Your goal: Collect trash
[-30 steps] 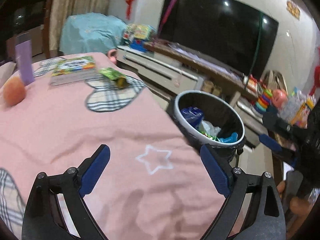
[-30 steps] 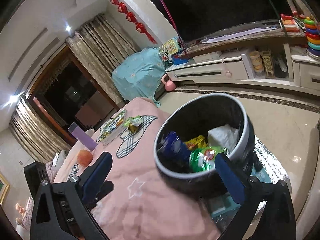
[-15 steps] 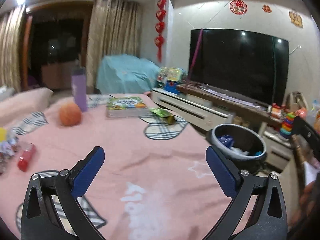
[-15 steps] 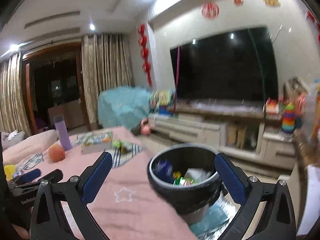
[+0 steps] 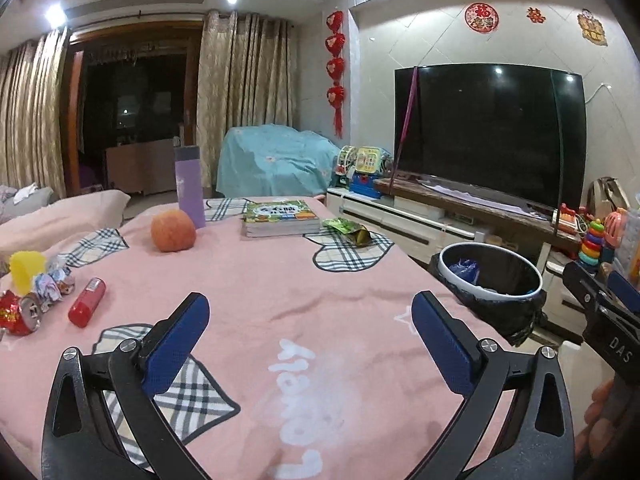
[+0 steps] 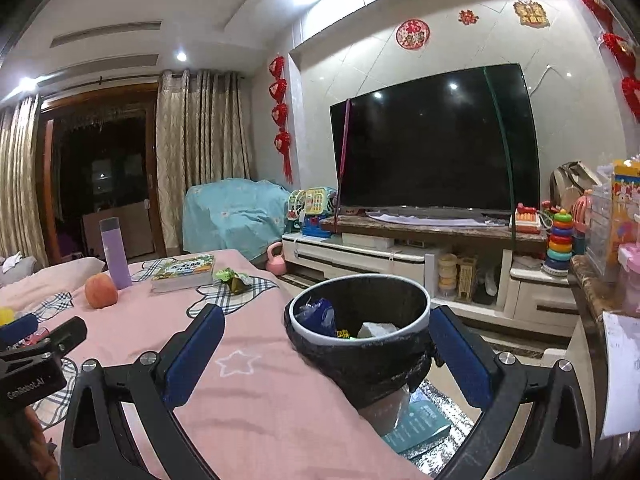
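Progress: trash bin (image 6: 360, 322) beside the pink-covered surface (image 5: 280, 288) already holds a blue wrapper, white crumpled paper and green-yellow packets; judged partly done.
Remaining, far edge: green snack wrapper (image 5: 347, 231) lies on a plaid patch just beside the stack of books (image 5: 279, 218).
Remaining, left side: crushed red can (image 5: 18, 312), crumpled wrappers (image 5: 54, 282), red tube (image 5: 87, 302); yellow cup (image 5: 25, 270) may count too.
Not trash, judged: orange ball (image 5: 173, 230), purple bottle (image 5: 189, 186).
Left hand-held gripper (image 5: 310, 340): jaws wide apart, nothing between them, above the surface.
Right hand-held gripper (image 6: 326, 354): jaws wide apart, empty, bin seen between them.
Writing: "GenRobot.AI" and "DAS" on the gripper bodies; white letters on the cloth, upside down, unread; book title too small.
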`<state>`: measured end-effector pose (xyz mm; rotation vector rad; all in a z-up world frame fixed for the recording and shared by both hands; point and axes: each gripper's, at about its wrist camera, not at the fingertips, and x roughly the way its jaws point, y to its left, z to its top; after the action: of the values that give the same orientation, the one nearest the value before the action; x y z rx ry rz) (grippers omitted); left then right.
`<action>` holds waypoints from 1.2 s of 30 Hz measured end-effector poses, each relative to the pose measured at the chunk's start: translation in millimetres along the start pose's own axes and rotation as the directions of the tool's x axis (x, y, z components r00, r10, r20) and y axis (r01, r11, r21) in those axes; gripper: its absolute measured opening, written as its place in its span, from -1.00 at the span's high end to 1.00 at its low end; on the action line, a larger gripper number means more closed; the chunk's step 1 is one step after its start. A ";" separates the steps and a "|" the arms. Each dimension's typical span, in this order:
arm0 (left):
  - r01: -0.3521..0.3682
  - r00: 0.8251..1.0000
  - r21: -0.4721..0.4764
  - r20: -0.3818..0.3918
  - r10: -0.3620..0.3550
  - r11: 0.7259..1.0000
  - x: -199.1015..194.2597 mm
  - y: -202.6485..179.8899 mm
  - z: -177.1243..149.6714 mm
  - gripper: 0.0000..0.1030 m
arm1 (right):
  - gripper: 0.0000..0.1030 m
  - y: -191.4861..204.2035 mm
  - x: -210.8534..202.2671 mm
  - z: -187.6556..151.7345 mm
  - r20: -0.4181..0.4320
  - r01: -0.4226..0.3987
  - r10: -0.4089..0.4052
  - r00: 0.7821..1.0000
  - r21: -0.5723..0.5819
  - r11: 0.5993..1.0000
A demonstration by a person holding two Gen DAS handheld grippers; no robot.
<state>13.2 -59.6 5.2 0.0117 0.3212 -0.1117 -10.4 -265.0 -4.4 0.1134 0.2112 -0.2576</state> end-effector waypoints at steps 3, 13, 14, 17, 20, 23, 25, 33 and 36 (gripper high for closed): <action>-0.001 1.000 0.006 0.008 0.001 1.000 -6.0 -1.1 -1.0 -1.00 | -1.00 -1.4 -2.1 -0.8 0.000 -0.008 0.008 1.000 0.007 1.000; -0.003 1.000 0.016 0.009 0.003 1.000 -9.9 -6.4 -0.1 -1.00 | -1.00 -0.4 -4.4 -4.0 -0.013 -0.017 0.017 1.000 0.002 1.000; -0.005 1.000 0.016 0.008 0.005 1.000 -9.7 -6.4 -0.3 -1.00 | -1.00 -0.6 -4.8 -3.9 -0.015 -0.018 0.018 1.000 0.004 1.000; -0.005 1.000 0.011 0.008 0.005 1.000 -9.6 -5.6 -0.4 -1.00 | -1.00 -1.4 -5.2 -4.8 -0.014 -0.023 0.023 1.000 0.007 1.000; -0.003 1.000 0.005 0.008 0.003 1.000 -9.7 -4.3 -0.4 -1.00 | -1.00 -1.6 -6.2 -5.0 -0.010 -0.024 0.024 1.000 0.006 1.000; -0.008 1.000 0.006 0.004 0.008 1.000 -9.5 -4.5 -1.0 -1.00 | -1.00 -2.1 -7.1 -5.2 -0.006 -0.023 0.023 1.000 0.008 1.000; -0.008 1.000 0.005 0.003 0.008 1.000 -8.8 -4.1 -1.9 -1.00 | -1.00 -2.2 -6.5 -5.5 -0.008 -0.024 0.024 1.000 0.010 1.000; -0.008 1.000 0.005 0.003 0.008 1.000 -10.1 -3.8 -3.2 -1.00 | -1.00 -1.0 -6.3 -5.7 -0.007 -0.026 0.026 1.000 0.005 1.000; -0.007 1.000 0.007 -0.001 0.007 1.000 -10.0 -3.9 -3.4 -1.00 | -1.00 -0.7 -6.4 -6.0 -0.007 -0.028 0.028 1.000 0.005 1.000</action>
<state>2.3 -62.3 5.2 0.0196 0.3218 -0.1057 -17.8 -263.3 -8.8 0.1224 0.2155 -0.2299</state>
